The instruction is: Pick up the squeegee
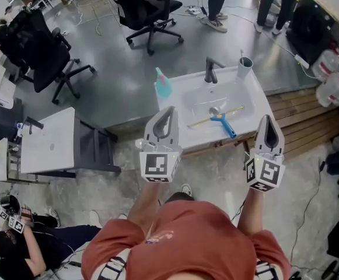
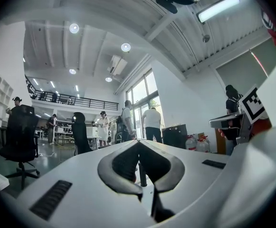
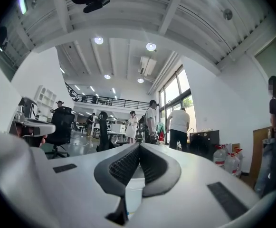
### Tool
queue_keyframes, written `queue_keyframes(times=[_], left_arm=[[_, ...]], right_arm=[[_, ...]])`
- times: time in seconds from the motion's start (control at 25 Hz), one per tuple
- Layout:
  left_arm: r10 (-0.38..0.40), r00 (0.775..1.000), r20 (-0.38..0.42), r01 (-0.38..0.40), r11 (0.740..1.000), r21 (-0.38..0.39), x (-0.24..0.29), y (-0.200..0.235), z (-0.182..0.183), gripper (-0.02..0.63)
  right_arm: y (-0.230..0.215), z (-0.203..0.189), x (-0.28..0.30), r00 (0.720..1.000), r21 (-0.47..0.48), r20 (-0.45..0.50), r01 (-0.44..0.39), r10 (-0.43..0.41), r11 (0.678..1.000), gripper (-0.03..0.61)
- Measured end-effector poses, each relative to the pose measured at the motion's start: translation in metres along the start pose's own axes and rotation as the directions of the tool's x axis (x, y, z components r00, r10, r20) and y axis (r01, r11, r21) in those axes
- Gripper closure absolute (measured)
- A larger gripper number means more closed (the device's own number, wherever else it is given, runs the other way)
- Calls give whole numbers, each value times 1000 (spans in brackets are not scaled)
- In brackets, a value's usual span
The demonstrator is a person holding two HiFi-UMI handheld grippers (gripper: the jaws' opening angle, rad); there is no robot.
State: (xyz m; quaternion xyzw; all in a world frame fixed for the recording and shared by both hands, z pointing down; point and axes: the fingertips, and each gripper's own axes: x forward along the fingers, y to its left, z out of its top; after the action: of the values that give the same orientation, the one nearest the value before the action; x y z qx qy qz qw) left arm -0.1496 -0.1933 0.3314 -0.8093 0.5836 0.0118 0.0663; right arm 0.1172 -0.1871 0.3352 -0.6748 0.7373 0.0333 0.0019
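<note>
Well, from the head view, the person holds both tools out in front, and the squeegee (image 1: 219,120) lies past them on the white sink top (image 1: 257,101), in the space between the two. It is a bit ahead of the left gripper (image 1: 168,111) and off to that tool's right. It is also a bit ahead of the right gripper (image 1: 268,119) and off to that tool's left. Its long thin blade runs from side to side, with the right end tipped a little away. Its blue handle (image 1: 226,127) points back toward the person and toward the right gripper. So I think the right gripper is the nearer one to the handle, but it would have to open first. In the left gripper view, the left gripper (image 2: 138,144) has its tips pressed together with nothing in them. It looks out flat across the room, so the squeegee does not show. In the right gripper view, the right gripper (image 3: 138,146) is closed tight and empty too, and again no squeegee shows. I can read no words anywhere. Each marker cube (image 1: 157,165) has only black and white squares, and the white print on the red shirt (image 1: 187,232) is too small to read.
</note>
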Motion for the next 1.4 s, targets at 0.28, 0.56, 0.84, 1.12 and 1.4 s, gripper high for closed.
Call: queue_keyframes(times=[0.28, 0.56, 0.84, 1.12, 1.4], left_arm=[[-58, 998, -10, 58, 998, 4, 26, 27, -11, 597], [-72, 997, -15, 71, 997, -16, 35, 37, -24, 597], [-66, 997, -44, 65, 998, -25, 60, 32, -42, 597], [-53, 997, -49, 53, 999, -5, 98, 23, -49, 597], [-62, 995, -77, 62, 998, -11, 137, 12, -68, 597]], right_arm=[[22, -2, 25, 999, 0, -12, 45, -45, 999, 571], [35, -13, 35, 998, -10, -34, 48, -48, 999, 571], [24, -28, 63, 999, -5, -45, 31, -31, 1000, 571], [4, -41, 100, 999, 12, -53, 9, -8, 1000, 571], [-12, -58, 134, 996, 13, -86, -4, 5, 1000, 571]])
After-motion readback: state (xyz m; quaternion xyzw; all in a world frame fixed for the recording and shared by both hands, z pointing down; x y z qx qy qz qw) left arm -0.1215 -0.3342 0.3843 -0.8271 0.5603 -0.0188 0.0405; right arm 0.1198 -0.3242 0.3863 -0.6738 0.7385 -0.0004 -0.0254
